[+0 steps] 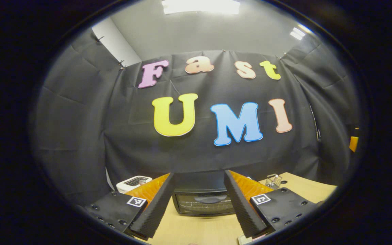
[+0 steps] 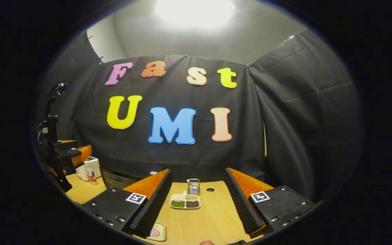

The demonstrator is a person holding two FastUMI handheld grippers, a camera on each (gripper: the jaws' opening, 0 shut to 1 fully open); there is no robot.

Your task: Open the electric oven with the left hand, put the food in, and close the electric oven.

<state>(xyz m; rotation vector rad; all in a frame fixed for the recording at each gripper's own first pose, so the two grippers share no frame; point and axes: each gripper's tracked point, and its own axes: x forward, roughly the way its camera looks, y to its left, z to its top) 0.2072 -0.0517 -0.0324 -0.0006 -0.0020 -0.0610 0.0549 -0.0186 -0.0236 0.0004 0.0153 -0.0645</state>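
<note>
I hold my left gripper level, fingers wide, facing the closed oven, my right gripper wide above the table

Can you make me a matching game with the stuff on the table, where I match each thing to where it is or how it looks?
Things:
1. electric oven
2. divided dish
3. wire basket
4. left tongs

Places or states:
A. just behind the divided dish
B. open, pointing at the oven, nothing held
C. door shut, straight ahead of the left tongs
D. on the wooden table, holding green and dark fillings

Pairs: 1-C, 2-D, 3-A, 4-B
</note>
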